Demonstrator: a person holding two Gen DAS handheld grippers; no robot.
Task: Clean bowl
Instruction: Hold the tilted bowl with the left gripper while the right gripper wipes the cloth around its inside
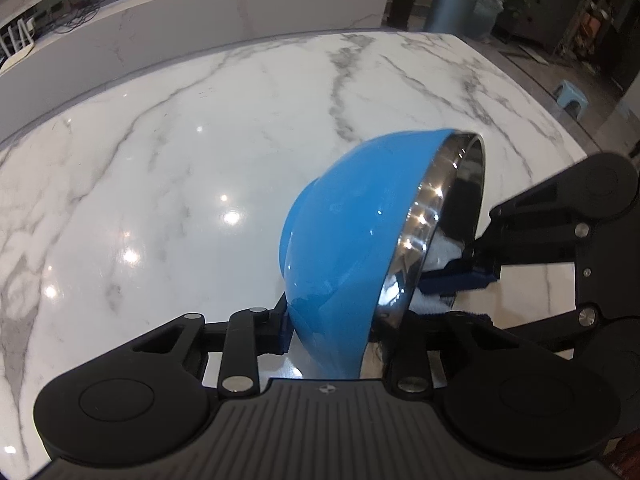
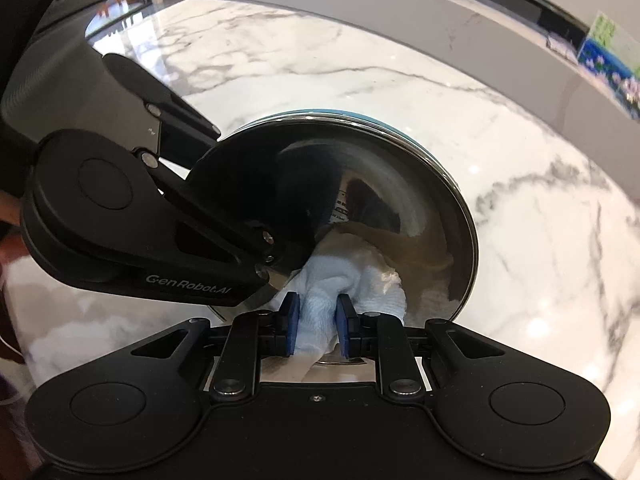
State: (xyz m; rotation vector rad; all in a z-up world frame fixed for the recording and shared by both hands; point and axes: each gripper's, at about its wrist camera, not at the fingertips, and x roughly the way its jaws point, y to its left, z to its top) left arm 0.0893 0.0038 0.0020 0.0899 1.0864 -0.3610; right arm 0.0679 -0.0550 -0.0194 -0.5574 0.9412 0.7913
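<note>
- Two grippers work on one bowl [image 1: 352,232] above a white marble table [image 1: 160,160].
- The bowl is blue on the outside and shiny metal on the inside. It is tipped up on its side, not lying flat.
- The left gripper [image 1: 332,332] grips the bowl by its rim. One blue pad [image 1: 285,330] presses on the blue outside wall. The other finger sits on the inner side, mostly hidden behind the rim. The jaws are only a little way apart, with just the bowl wall between them.
- In the right wrist view, the open mouth of the bowl faces the right gripper [image 2: 318,322], just in front of its fingertips.
- The right gripper squeezes a white cloth [image 2: 348,276] tight. The jaws are almost closed, and the bunched cloth fills the small gap between the two blue pads [image 2: 291,322].
- The cloth sticks out past the fingertips and presses on the shiny inside of the bowl, low down near the rim.
- The left gripper comes in from the left of the right gripper and holds the rim there, right next to the cloth.
</note>
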